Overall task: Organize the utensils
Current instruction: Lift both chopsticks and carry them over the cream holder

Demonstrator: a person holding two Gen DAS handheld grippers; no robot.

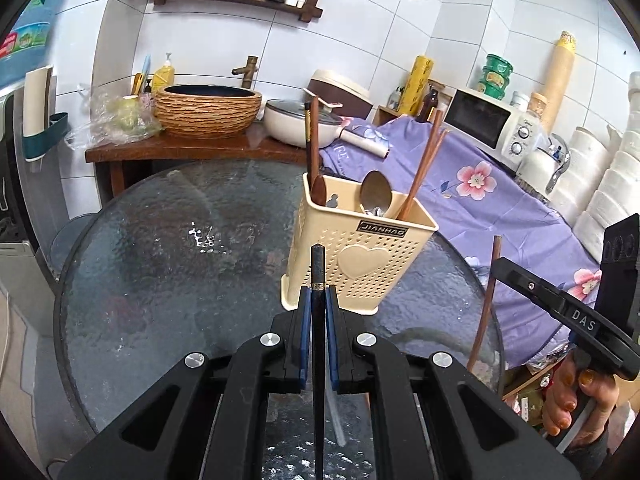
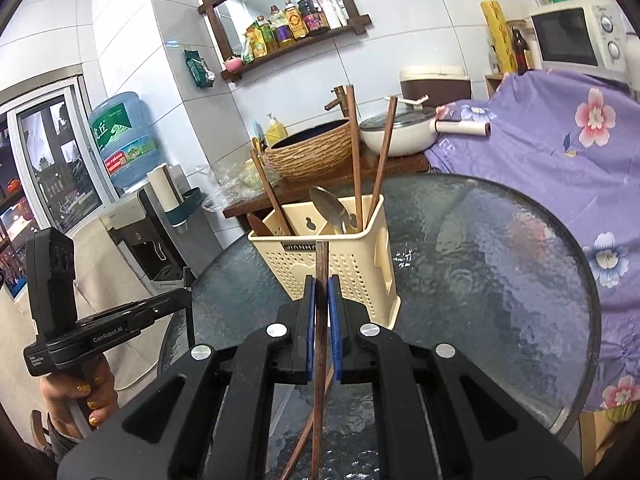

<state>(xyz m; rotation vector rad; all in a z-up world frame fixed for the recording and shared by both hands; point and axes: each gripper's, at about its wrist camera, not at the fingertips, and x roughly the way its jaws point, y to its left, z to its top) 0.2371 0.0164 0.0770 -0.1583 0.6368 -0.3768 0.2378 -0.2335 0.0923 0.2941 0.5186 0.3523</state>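
We find the left gripper (image 1: 318, 300) with its jaws clamped on a slim black chopstick (image 1: 318, 276), which stands upright between the blue pads with its tip above them. The right gripper (image 2: 322, 292) has its jaws clamped likewise on a dark brown wooden chopstick (image 2: 321, 264), also upright. We judge both sticks are held near vertical so they can be lowered end-first into the cream perforated plastic utensil holder (image 1: 352, 264) that stands on the round textured-glass desk (image 1: 160, 260) just ahead of both grippers.

The holder already contains a metal spoon (image 1: 375, 194), a dark wooden spoon (image 1: 319, 191) and several brown chopsticks (image 1: 424, 164) leaning at different angles. We consider these the main obstruction: the leaning sticks cross the open top, so each new stick needs a gap between them. In the right wrist view, one more brown stick (image 2: 308, 432) shows low beneath the gripper; whether it rests on the desk we cannot tell.

Beyond the desk we note a woven-pattern basin (image 1: 208, 108) on a wooden counter, a white lidded pan (image 1: 300, 120), a white microwave (image 1: 496, 124) and a purple floral cloth (image 1: 472, 200). All are well apart from the holder and do not impede the work.
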